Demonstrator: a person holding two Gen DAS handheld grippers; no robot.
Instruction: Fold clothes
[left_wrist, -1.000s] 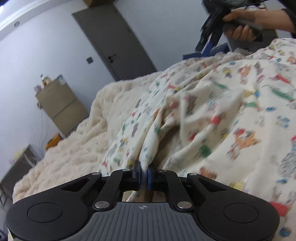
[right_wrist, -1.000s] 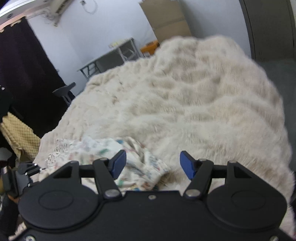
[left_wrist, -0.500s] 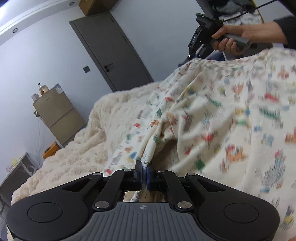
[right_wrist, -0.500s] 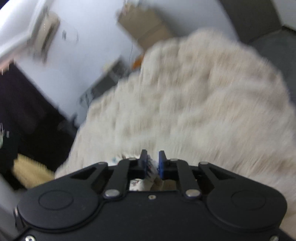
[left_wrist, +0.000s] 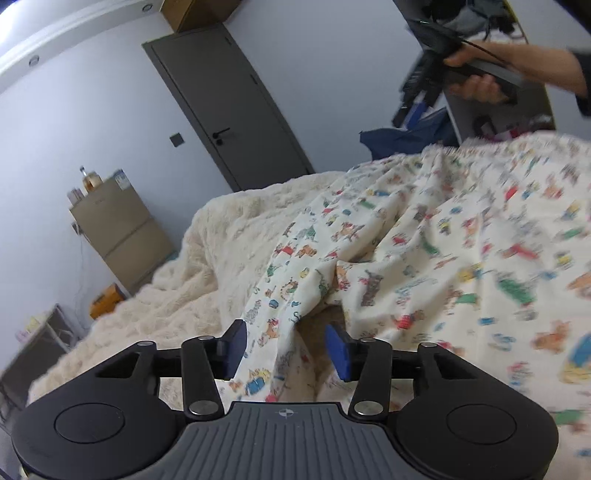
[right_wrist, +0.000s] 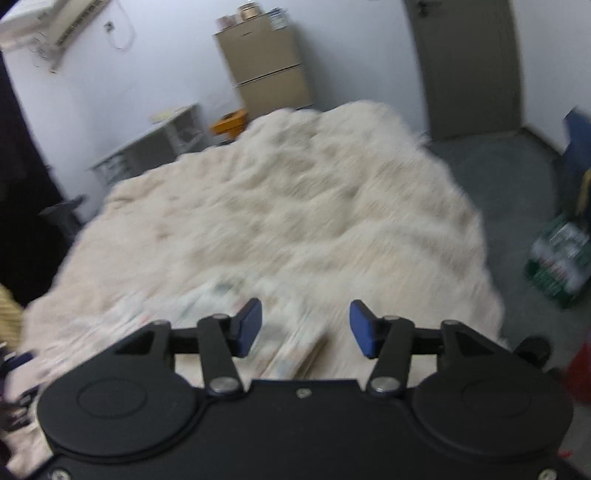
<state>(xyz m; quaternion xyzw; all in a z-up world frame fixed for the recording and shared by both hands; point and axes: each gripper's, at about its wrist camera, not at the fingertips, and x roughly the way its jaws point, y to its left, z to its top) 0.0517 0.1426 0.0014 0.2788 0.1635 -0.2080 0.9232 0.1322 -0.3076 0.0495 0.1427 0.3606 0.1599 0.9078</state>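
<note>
A cream garment (left_wrist: 424, 258) printed with small coloured cartoon figures lies spread over a fluffy cream blanket (left_wrist: 229, 236) on the bed. My left gripper (left_wrist: 286, 345) is low over its near edge, jaws opening; a fold of the garment hangs loose between the blue pads, unpressed. A hand (left_wrist: 476, 83) holds my right gripper (left_wrist: 415, 103) in the air beyond the garment's far edge. In the right wrist view my right gripper (right_wrist: 304, 325) is opening too, with the blurred garment (right_wrist: 291, 354) lying below and between its pads on the blanket (right_wrist: 295, 206).
A grey door (left_wrist: 229, 110) and a tan cabinet (left_wrist: 118, 236) stand against the far wall. A grey desk (right_wrist: 155, 140) and an orange box (right_wrist: 229, 123) sit past the bed. A green box (right_wrist: 557, 266) stands on the grey floor (right_wrist: 509, 173) to the right.
Both grippers, shut on the garment half a second ago, now stand with jaws apart and the cloth loose. The left one has risen. The right one has pulled up and away.
</note>
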